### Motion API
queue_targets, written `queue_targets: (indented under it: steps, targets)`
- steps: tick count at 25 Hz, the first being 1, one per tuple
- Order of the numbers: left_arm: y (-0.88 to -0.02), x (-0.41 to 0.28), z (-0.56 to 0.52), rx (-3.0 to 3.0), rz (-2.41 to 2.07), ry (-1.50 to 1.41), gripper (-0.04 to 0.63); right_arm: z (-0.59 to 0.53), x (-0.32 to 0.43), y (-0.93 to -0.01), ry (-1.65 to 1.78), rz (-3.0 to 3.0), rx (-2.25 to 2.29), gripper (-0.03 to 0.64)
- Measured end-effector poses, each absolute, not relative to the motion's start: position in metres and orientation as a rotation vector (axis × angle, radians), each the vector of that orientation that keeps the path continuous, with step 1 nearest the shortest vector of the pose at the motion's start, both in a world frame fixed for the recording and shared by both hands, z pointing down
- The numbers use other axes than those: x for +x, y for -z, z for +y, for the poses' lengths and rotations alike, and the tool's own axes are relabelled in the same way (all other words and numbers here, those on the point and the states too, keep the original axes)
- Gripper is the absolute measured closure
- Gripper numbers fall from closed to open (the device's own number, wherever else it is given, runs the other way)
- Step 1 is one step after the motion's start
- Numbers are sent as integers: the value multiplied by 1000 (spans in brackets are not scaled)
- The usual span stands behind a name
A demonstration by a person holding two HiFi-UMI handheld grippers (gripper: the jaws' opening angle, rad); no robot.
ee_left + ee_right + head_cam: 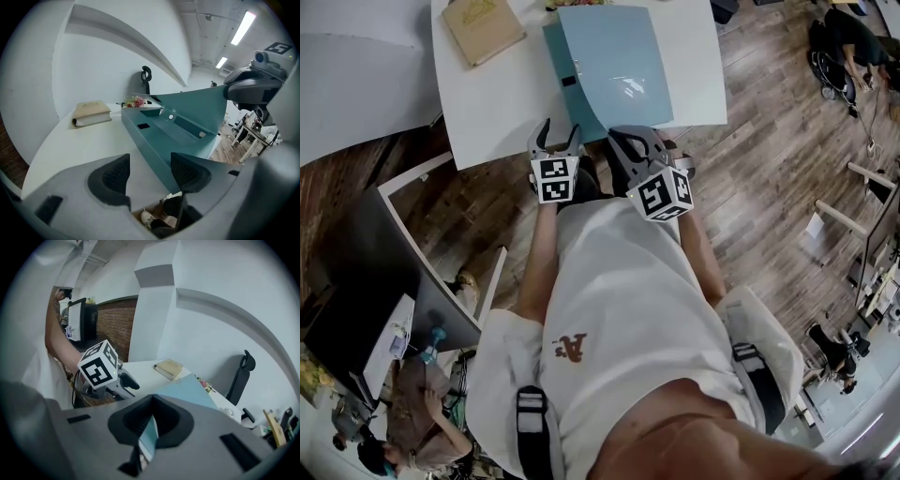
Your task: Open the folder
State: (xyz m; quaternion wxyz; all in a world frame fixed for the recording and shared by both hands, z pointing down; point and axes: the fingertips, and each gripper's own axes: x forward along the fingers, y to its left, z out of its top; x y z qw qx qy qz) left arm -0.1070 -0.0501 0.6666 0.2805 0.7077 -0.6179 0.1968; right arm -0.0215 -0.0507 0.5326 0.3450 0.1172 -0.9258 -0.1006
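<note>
Teal folder [605,66] on white table edge; cover raised, tilted; inner pocket showing

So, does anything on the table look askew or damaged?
Nothing damaged. The folder lies slanted to the table's edge, and its cover bows upward, pinched by the right gripper. The book lies slanted too.

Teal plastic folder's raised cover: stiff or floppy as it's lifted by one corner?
Probably bendy, not rigid: the light teal plastic cover bows upward from the edge pinched by the right gripper. Likely light, since that one pinch holds it raised. A glossy highlight suggests it could slip. The darker teal base lies flat on the white table.
</note>
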Motion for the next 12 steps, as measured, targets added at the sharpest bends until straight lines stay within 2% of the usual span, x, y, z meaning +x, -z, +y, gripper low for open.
queue_targets:
  steps: [12]
  targets:
    - [-666, -105, -51, 1901, -1665, -554, 324, -54, -12, -524, 275, -2411, 351, 609]
